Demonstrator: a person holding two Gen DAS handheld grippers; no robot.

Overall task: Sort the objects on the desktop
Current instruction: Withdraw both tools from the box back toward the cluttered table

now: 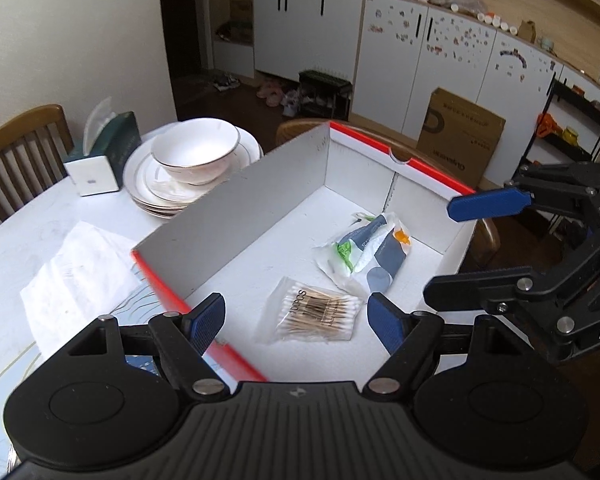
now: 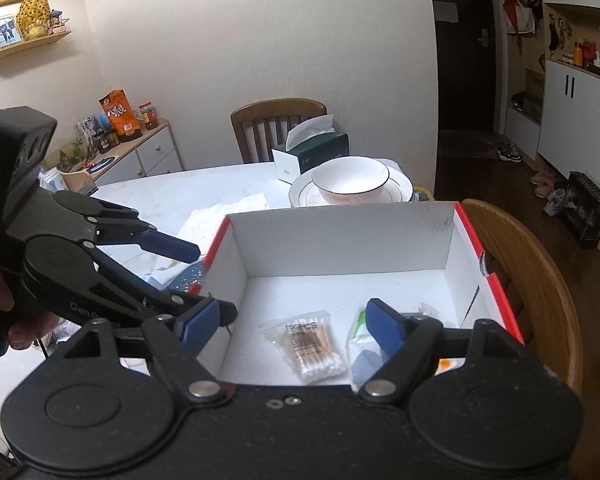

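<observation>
My left gripper point(image 1: 296, 318) hangs over the near end of the red-edged box point(image 1: 236, 216), fingers point(image 1: 208, 318) spread wide, nothing between them. My right gripper point(image 2: 296, 322) is spread just as wide and empty, over the same box from the other side; in the left view it shows at the right edge point(image 1: 456, 248), cut off by the frame.

Inside the box, on its white floor: a clear bag of cotton swabs point(image 1: 318, 312) and, just beside it and touching, a crumpled plastic packet point(image 1: 370, 254) with green, grey and orange print (text too small to read). In the right view my right finger hides most of that packet point(image 2: 358, 330), and the swab bag point(image 2: 308, 346) shows whole.

The box sits on a white tabletop point(image 1: 28, 216), its far end hanging past the edge above a wooden chair back point(image 2: 540, 280). Left of the box lies white crumpled paper or plastic point(image 1: 80, 272), hard to say which. Beyond it, a bowl point(image 1: 196, 150) on stacked plates point(image 1: 140, 184), and a tissue box point(image 1: 104, 156) next to them. A second wooden chair point(image 1: 16, 152) stands at the far side.

Room: white cabinets point(image 1: 388, 48) with stickers, a cardboard carton point(image 1: 460, 132) on the dark floor, shoes by a rack (blurred).
</observation>
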